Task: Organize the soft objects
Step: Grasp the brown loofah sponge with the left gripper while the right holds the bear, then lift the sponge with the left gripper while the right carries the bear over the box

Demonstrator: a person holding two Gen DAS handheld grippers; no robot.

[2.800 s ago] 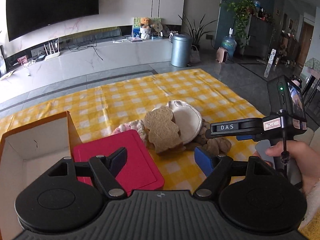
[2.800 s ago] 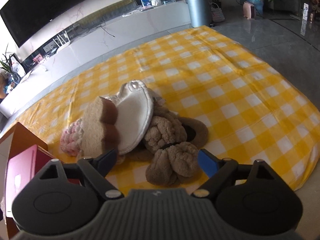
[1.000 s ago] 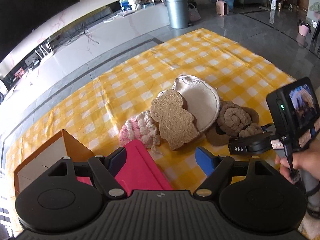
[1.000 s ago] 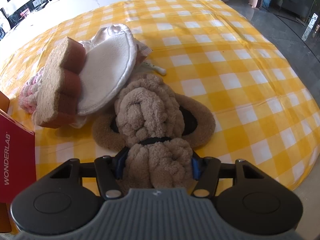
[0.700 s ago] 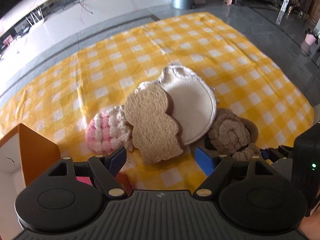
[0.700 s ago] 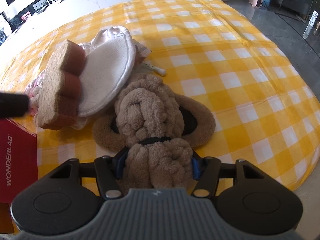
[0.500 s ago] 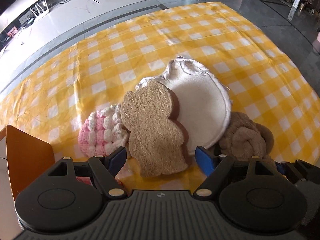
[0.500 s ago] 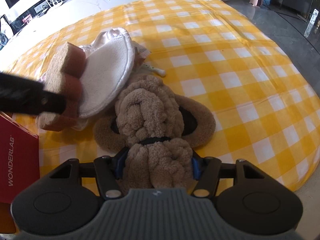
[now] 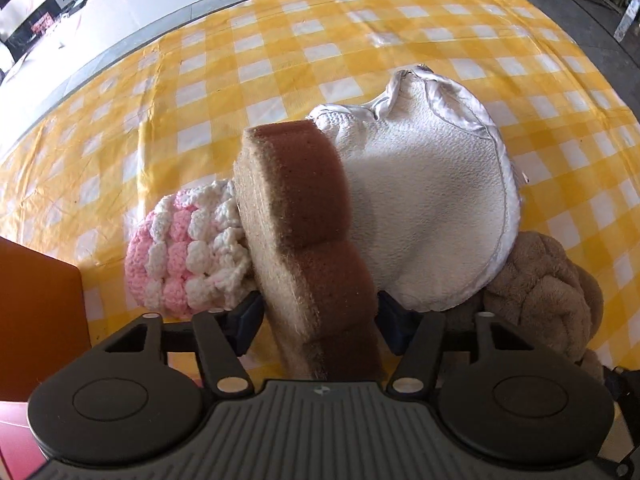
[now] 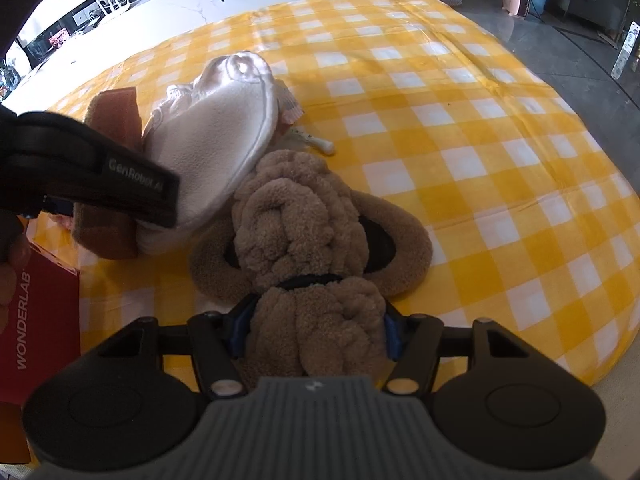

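Change since a second ago: the left gripper has come down onto the pile and now straddles the brown loofah sponge, which earlier lay well ahead of it; its jaws have just been closing, sponge between them. The sponge stands on edge, leaning between the pink-and-white crochet scrubber on its left and the white round pad on its right; all rest on the yellow checked tablecloth. Judgement: this is the pick-up step for the sponge; nothing has gone into the cardboard box at the left edge, so the sorting is barely begun.

Left tool: jaws partly drawn in; the right blue pad appears to touch the sponge's dark face; the left pad sits just beside the pale face and I cannot tell whether it bears on it; not a firm pinch as seen.

Right gripper: unmoved over the same second; jaws about half spread and pinching the near lobe of the brown fleece plush, blue pads pressed into the pile on both sides; the plush lies on the cloth, not lifted. In the right wrist view the other tool's black finger crosses in front of the sponge and pad; a red box marked WONDERLAB sits at the left edge.

Note: the sponge props up the pad, so lifting it may let the pad slump.
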